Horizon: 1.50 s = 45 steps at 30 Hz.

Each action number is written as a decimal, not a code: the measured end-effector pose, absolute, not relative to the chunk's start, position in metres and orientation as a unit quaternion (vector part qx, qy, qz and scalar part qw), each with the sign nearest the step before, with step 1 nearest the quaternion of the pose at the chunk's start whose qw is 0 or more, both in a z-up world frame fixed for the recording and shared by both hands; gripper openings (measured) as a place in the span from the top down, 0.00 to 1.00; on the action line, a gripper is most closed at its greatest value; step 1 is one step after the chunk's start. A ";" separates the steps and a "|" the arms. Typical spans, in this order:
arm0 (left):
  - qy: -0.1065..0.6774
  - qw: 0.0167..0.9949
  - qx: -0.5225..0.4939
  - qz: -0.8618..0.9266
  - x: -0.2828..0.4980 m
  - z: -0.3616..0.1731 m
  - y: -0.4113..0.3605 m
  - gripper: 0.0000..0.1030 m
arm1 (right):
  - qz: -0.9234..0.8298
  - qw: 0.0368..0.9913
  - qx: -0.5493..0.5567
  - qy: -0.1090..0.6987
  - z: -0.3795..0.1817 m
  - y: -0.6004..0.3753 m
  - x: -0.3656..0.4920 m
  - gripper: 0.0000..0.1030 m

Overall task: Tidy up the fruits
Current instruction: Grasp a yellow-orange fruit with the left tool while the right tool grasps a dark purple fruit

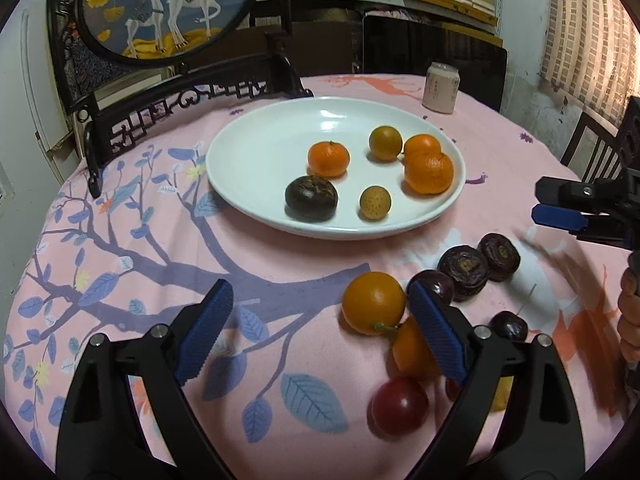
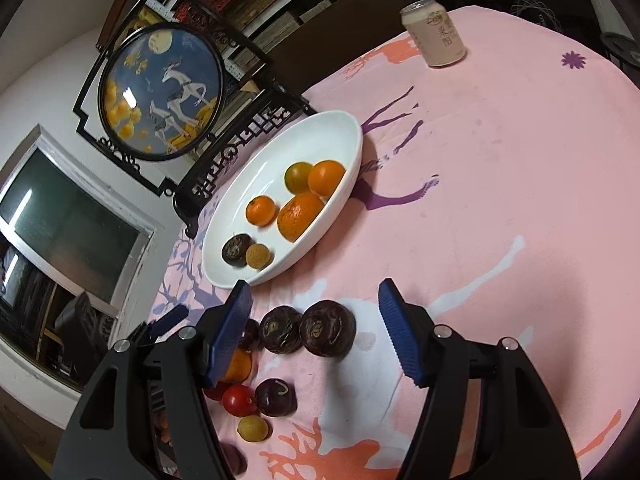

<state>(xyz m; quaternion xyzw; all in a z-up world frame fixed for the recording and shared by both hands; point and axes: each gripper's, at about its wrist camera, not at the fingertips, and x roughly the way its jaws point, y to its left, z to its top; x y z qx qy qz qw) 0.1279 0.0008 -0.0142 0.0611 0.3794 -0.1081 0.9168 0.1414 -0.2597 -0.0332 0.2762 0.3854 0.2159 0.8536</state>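
Observation:
A white plate [image 1: 248, 128] [image 2: 332, 132] on the pink cloth holds three oranges, a greenish one, a dark brown fruit [image 1: 311, 198] and a speckled yellow one [image 1: 375, 203]. Loose fruit lies in front of it: an orange [image 1: 374, 302], a red fruit [image 1: 400, 404], two wrinkled dark brown fruits [image 1: 464, 266] [image 2: 328, 328] and dark plums [image 2: 276, 398]. My left gripper [image 1: 320, 296] is open, with the loose orange just inside its right finger, untouched. My right gripper [image 2: 314, 292] [image 1: 538, 201] is open over the two brown fruits, which lie between its fingers without contact.
A pale drink can [image 1: 440, 88] [image 2: 434, 34] stands at the table's far side. A black carved stand with a round deer picture [image 1: 168, 4] [image 2: 160, 88] rises behind the plate. A person's hand [image 1: 630, 320] shows at the right edge, and a dark chair [image 1: 592, 152] beyond it.

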 end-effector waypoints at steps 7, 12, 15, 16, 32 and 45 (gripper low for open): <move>0.389 0.920 0.016 -0.049 0.139 -0.011 0.041 0.08 | 0.217 0.860 0.259 0.382 -0.031 -0.254 0.139 0.35; 0.370 0.927 -0.043 -0.051 0.126 0.002 0.068 0.09 | 0.220 0.860 0.261 0.379 -0.030 -0.255 0.139 0.35; 0.355 0.933 0.003 -0.062 0.119 0.003 0.049 0.09 | 0.222 0.860 0.257 0.382 -0.030 -0.253 0.138 0.35; 0.355 0.932 0.026 -0.066 0.118 -0.001 0.038 0.11 | 0.222 0.860 0.256 0.382 -0.030 -0.253 0.138 0.35; 0.398 0.912 0.043 -0.088 0.136 -0.027 0.026 0.65 | 0.228 0.859 0.217 0.403 -0.037 -0.236 0.140 0.36; 0.399 0.911 0.050 -0.088 0.136 -0.027 0.025 0.65 | 0.205 0.876 0.126 0.418 -0.048 -0.214 0.139 0.42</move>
